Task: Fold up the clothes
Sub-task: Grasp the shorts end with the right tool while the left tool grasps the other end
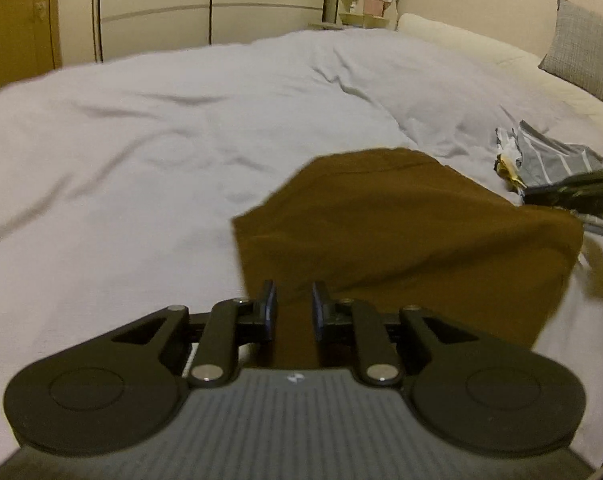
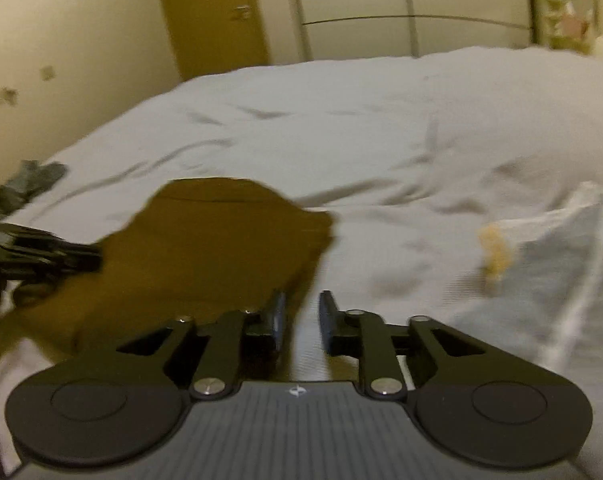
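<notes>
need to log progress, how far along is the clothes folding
Done: the brown garment lies on the white bedcover as a flat, roughly squared block, so it looks folded. In hand: nothing; the left tongs and right tongs stand slightly apart over its near edge without pinching the cloth. Left: the grey striped garment beside it is crumpled and unfolded.

Matte black handheld grippers, same build on both sides

On my left gripper (image 1: 294,306) and right gripper (image 2: 302,316) I see dark blue pads (image 1: 270,304) on black link arms pinned by silver screws (image 1: 207,372), two round black discs, and a grey ribbed body with a small white logo (image 2: 298,391).
</notes>
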### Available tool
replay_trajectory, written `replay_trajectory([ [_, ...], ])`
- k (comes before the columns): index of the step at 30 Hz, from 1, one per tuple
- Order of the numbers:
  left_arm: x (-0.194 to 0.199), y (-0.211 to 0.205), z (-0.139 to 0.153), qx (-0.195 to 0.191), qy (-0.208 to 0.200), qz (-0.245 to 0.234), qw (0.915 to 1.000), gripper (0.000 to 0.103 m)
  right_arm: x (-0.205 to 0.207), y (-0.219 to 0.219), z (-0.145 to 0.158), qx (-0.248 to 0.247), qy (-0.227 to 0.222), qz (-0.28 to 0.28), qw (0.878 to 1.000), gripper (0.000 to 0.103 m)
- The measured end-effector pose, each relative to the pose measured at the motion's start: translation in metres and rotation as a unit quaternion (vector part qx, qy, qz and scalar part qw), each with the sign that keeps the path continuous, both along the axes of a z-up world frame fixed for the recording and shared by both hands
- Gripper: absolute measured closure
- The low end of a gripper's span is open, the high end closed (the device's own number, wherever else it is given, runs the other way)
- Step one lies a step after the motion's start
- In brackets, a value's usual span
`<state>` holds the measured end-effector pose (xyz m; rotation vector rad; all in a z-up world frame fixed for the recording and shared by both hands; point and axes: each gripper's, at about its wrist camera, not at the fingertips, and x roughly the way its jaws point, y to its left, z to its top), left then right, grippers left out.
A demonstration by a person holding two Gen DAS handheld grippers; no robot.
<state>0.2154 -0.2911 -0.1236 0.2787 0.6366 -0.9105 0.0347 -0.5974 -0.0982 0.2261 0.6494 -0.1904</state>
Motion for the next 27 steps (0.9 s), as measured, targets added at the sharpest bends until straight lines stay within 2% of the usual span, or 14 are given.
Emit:
replay_trajectory([
  [1,-0.006,0.006,0.005,0.001,-0.013,-0.001,0.9999,0.083,-0.007,0.005,0.006,-0.015,-0.005,0.004,1.0,0.08],
  [3,-0.017,0.019,0.016,0.004,-0.04,-0.004,0.9992,0.07,-0.022,0.015,0.019,-0.046,-0.014,0.011,0.999,0.08],
  [5,-0.044,0.025,0.026,0.013,-0.091,-0.029,0.9953,0.061,-0.034,0.038,0.03,-0.088,-0.023,0.036,0.995,0.08],
  [7,-0.082,0.023,0.028,0.031,-0.15,-0.075,0.9853,0.051,-0.044,0.069,0.038,-0.142,-0.027,0.072,0.987,0.067],
  [8,-0.102,0.022,0.029,0.041,-0.179,-0.098,0.978,0.042,-0.048,0.087,0.038,-0.177,-0.027,0.095,0.979,0.063],
  [10,-0.135,0.012,0.02,0.067,-0.228,-0.146,0.9603,0.036,-0.05,0.121,0.034,-0.25,-0.02,0.139,0.958,0.044],
  [13,-0.163,-0.012,-0.001,0.114,-0.278,-0.195,0.9336,0.036,-0.045,0.162,0.016,-0.358,0.007,0.194,0.913,0.041],
  [15,-0.164,-0.027,-0.014,0.136,-0.295,-0.203,0.9237,0.039,-0.031,0.173,0.003,-0.406,0.03,0.209,0.889,0.041],
  [16,-0.158,-0.033,-0.019,0.137,-0.29,-0.202,0.9252,0.04,-0.023,0.176,-0.003,-0.42,0.042,0.213,0.881,0.042],
  [18,-0.143,-0.042,-0.023,0.133,-0.27,-0.188,0.9349,0.051,-0.007,0.178,-0.017,-0.452,0.063,0.218,0.863,0.05],
  [20,-0.13,-0.042,-0.024,0.128,-0.262,-0.172,0.9411,0.059,0.004,0.175,-0.027,-0.473,0.076,0.227,0.848,0.053],
  [21,-0.124,-0.043,-0.024,0.13,-0.261,-0.169,0.9416,0.06,0.009,0.174,-0.031,-0.483,0.082,0.232,0.841,0.055],
  [25,-0.11,-0.036,-0.029,0.175,-0.297,-0.167,0.9239,0.066,0.019,0.16,-0.048,-0.522,0.111,0.245,0.81,0.059],
  [27,-0.106,-0.035,-0.034,0.192,-0.304,-0.169,0.9176,0.07,0.02,0.153,-0.051,-0.526,0.116,0.243,0.807,0.062],
])
